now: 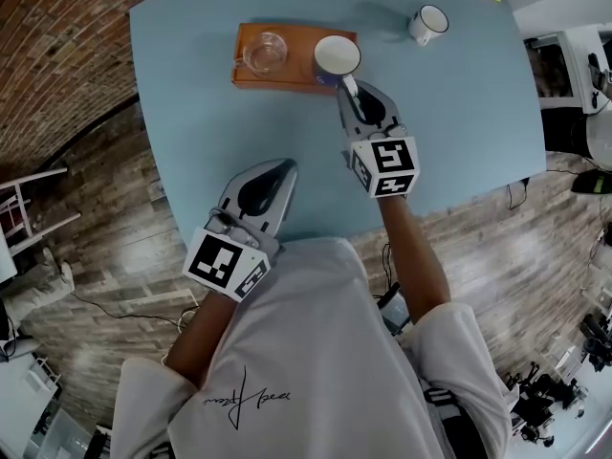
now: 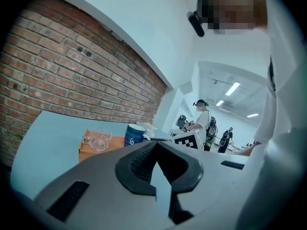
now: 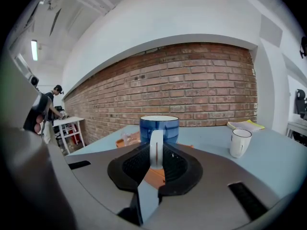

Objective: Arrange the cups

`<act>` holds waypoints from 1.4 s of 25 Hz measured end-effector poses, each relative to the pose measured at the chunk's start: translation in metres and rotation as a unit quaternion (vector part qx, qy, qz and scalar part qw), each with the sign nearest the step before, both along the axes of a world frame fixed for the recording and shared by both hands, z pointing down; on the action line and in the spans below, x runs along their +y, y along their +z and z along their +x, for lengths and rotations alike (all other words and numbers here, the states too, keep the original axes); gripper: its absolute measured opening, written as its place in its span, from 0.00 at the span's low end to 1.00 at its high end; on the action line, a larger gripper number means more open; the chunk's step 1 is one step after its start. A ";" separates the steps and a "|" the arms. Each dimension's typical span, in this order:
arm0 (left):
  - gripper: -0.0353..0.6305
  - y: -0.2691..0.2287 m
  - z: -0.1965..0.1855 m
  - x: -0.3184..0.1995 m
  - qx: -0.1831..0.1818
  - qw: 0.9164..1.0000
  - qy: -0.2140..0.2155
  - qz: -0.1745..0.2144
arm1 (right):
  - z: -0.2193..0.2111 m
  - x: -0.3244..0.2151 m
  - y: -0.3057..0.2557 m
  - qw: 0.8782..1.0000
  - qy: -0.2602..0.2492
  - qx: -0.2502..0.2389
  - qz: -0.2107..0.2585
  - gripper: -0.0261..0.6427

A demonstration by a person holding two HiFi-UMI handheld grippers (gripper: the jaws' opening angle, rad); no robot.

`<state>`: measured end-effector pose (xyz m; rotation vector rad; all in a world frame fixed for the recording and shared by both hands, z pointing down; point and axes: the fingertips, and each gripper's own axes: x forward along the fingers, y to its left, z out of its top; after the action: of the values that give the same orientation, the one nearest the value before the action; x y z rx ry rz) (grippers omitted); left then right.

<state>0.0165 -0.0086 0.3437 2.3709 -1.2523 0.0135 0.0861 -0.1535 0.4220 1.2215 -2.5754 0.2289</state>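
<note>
Three cups, one tray

One blue table (image 1: 459,113) carried one orange tray (image 1: 298,44). One blue mug (image 1: 337,57) stood upright at the tray's right end, its handle pointing at the right gripper (image 1: 349,86), whose jaws pinched it. One white mug (image 1: 427,23) stood well apart. One glass cup (image 1: 266,52) sat at the tray's left end. The left gripper (image 1: 279,168) was pressed together, empty.

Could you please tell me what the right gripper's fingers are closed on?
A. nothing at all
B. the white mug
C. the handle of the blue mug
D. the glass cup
C: in the right gripper view, the right gripper grips the white handle of the blue mug, while the glass cup sits on the wooden tray and the white mug stands apart.
</note>
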 end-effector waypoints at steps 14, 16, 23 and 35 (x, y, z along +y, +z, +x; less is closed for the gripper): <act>0.06 -0.003 -0.012 0.008 0.007 1.000 0.011 0.008 | -0.008 0.003 -0.005 0.995 0.098 0.001 0.009 0.13; 0.06 -0.002 -0.015 0.008 0.008 1.000 0.012 0.007 | -0.010 0.004 -0.004 0.994 0.112 0.002 0.009 0.13; 0.06 -0.001 -0.021 0.013 0.010 0.999 0.031 0.003 | -0.015 0.008 0.000 0.989 0.146 0.012 0.018 0.13; 0.06 0.007 -0.046 0.027 0.007 0.999 0.044 -0.013 | -0.019 0.004 0.006 0.977 0.211 -0.005 0.025 0.13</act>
<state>-0.0294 0.0180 0.3505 2.3980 -1.1326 0.0399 0.0675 -0.1497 0.4282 1.7807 -2.3131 0.2570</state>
